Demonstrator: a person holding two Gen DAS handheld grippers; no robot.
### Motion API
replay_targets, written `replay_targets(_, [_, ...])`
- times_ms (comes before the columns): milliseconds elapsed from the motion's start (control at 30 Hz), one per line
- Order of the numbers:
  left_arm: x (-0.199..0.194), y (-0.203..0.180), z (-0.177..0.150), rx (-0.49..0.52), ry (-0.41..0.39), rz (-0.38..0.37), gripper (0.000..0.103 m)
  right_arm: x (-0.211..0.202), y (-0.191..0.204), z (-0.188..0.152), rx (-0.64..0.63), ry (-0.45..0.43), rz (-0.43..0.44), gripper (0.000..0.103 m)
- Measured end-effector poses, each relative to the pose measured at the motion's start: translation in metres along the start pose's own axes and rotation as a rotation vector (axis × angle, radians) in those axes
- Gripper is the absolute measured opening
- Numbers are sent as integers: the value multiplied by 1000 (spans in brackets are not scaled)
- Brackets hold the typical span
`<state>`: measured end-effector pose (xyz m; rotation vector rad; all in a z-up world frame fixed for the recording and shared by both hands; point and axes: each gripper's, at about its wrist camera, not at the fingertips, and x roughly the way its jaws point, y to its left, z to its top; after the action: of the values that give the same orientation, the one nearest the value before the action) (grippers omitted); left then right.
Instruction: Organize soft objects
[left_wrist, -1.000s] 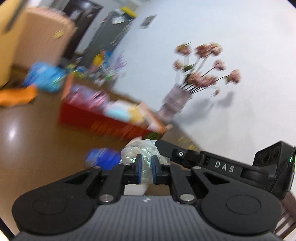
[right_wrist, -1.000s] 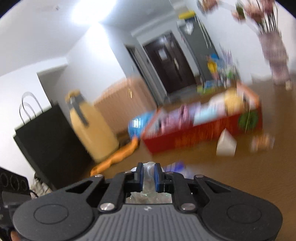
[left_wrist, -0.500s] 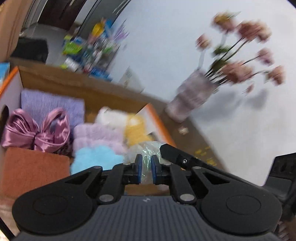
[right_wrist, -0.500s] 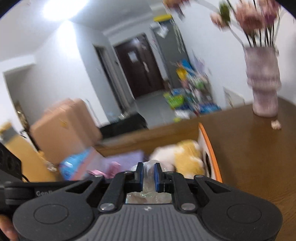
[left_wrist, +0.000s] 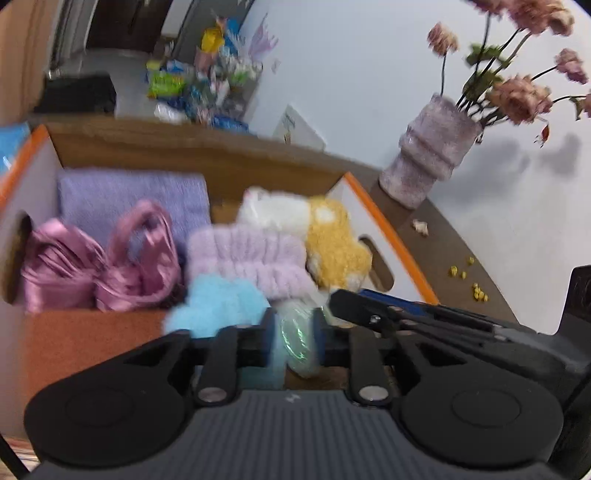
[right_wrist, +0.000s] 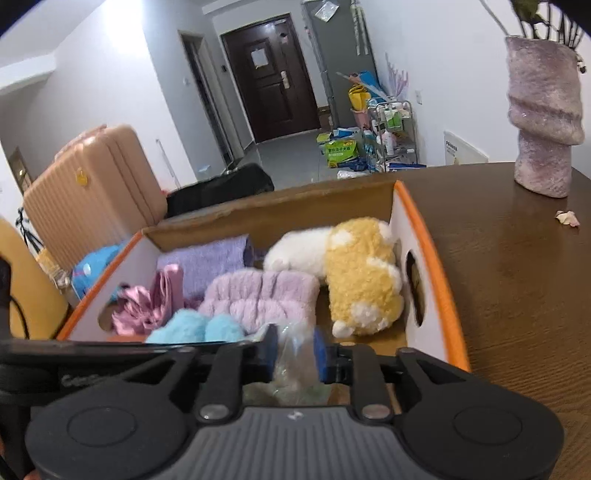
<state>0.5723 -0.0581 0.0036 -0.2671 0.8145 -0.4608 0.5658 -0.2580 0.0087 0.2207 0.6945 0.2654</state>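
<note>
Both grippers over near-right corner of the orange-edged cardboard box (right_wrist: 424, 236), sharing one crinkly clear plastic-wrapped bundle (right_wrist: 295, 354); left gripper (left_wrist: 295, 336) and right gripper (right_wrist: 295, 350) jaws both opening, bundle between the pads, looks about released. Free gap seems to sit in front of the lilac fluffy headband (right_wrist: 258, 295), between blue fluffy item (right_wrist: 195, 328) and yellow-white plush (right_wrist: 362, 277). Let both sides go together, open fully, then lift straight out so pads don't drag the wrap or snag the headband

Both wrist cameras look down, close, into the box (left_wrist: 384, 218).
</note>
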Motion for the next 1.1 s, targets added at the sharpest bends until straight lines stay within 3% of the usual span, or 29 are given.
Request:
replay_targets(33, [-12, -3, 1, 14, -24, 9, 51, -9, -1, 3, -1, -14, 0, 38])
replay_targets(67, [-26, -8, 2, 37, -52, 13, 55, -21, 0, 7, -6, -34, 0, 42])
replay_targets(200, [-88, -22, -2, 138, -147, 37, 59, -72, 9, 16, -49, -102, -16, 43])
replay_targets(433, [-191, -38, -30, 271, -303, 204, 77, -178, 28, 11, -153, -247, -34, 53])
replay_targets(533, [-221, -41, -49, 289, -345, 246, 83, -209, 32, 0, -177, -280, -33, 56])
replay_targets(733, [-259, -43, -85, 279, -379, 275, 83, -240, 41, -25, -175, -312, -39, 56])
replay_targets(867, [-281, -46, -135, 258, -444, 249, 89, -262, 51, -74, -183, -347, -24, 64])
replay_targets(1100, [-303, -48, -244, 171, -444, 292, 89, -293, 68, -199, -168, -319, -13, 67])
